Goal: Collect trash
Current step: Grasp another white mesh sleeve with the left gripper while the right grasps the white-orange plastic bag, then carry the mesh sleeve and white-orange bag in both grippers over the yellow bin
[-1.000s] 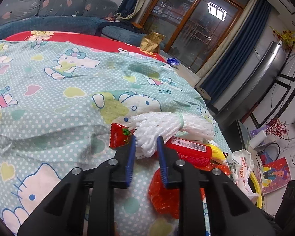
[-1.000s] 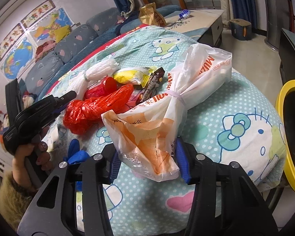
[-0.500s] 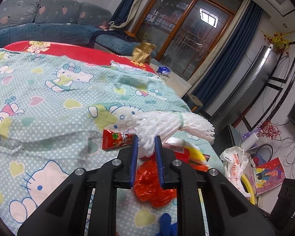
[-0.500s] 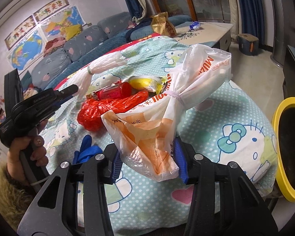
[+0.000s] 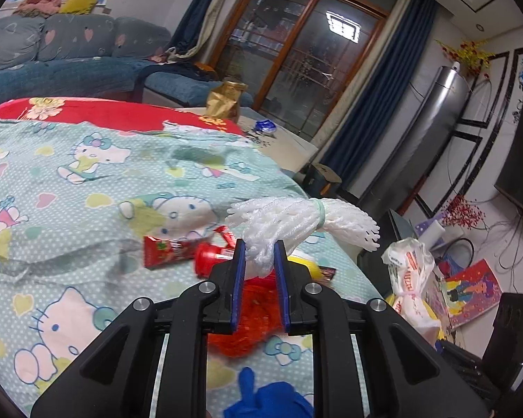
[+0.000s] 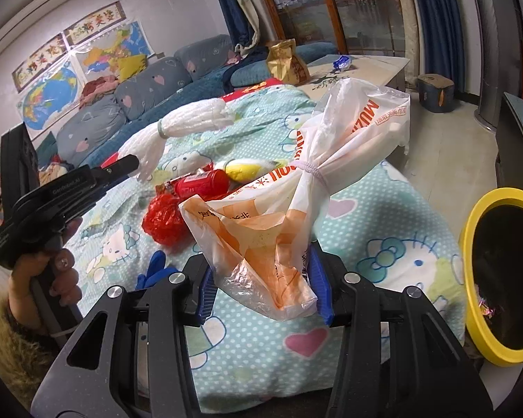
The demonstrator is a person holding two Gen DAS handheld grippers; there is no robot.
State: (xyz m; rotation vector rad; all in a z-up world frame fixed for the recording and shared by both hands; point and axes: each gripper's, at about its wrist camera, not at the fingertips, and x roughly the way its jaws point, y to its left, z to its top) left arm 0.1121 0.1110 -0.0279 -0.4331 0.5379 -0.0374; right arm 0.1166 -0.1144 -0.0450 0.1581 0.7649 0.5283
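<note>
My left gripper [image 5: 259, 256] is shut on one end of a white foam net bundle [image 5: 296, 219] and holds it in the air above the cartoon-print cloth [image 5: 87, 181]. From the right wrist view the same foam net [image 6: 184, 125] hangs from the left gripper [image 6: 134, 163]. My right gripper [image 6: 261, 278] is shut on a tied white and orange plastic bag [image 6: 296, 191], lifted off the cloth. Left lying on the cloth are a red crumpled bag [image 6: 164, 219], a red tube [image 6: 202, 183], a yellow wrapper [image 6: 244, 170], a red snack packet [image 5: 167, 252] and a blue glove [image 6: 153, 271].
A yellow-rimmed bin [image 6: 502, 278] stands on the floor to the right of the covered table. Behind are a sofa [image 6: 139, 94], a low table [image 6: 359, 66] with a gold bag [image 6: 286, 61], and glass doors. A person's hand [image 6: 42, 278] grips the left tool.
Both grippers have risen. The foam net came up off the cloth with the left gripper, uncovering the red tube and red bag below. The plastic bag rose a little with the right gripper.
</note>
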